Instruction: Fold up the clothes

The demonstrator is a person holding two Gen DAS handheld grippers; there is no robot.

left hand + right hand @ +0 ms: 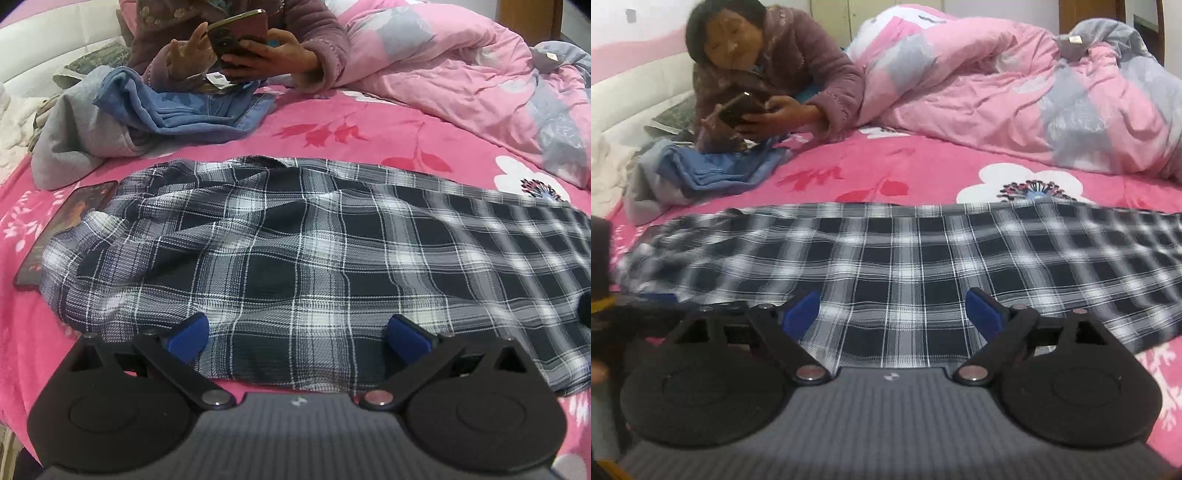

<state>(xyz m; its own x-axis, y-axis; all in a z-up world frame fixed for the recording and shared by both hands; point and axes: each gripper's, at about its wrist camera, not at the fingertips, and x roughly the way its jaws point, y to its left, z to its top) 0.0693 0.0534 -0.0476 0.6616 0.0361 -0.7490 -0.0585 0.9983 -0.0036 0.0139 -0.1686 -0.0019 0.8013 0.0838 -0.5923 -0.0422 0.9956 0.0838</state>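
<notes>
On the far left, a phone (66, 229) lies on the sheet with the plaid garment (295, 258) overlapping its near corner; if we drag that end while folding, we judge the phone could slide or get wrapped into the fold. Our left gripper (297, 334) hovers over the garment's near edge with its fingers spread and nothing between them. The garment itself lies long across the near part of the bed, bunched and wrinkled at its left end, flatter to the right, so a fold made now would likely trap those creases. Our right gripper (892, 314) is likewise spread wide and empty above the near hem. The soft pink floral bedsheet (923, 177) may bunch under a pinch. Farther back, a blue garment (184, 110) lies heaped, a person lying there (798, 74) holds a phone, and a pink quilt (1015, 99) fills the far right.
</notes>
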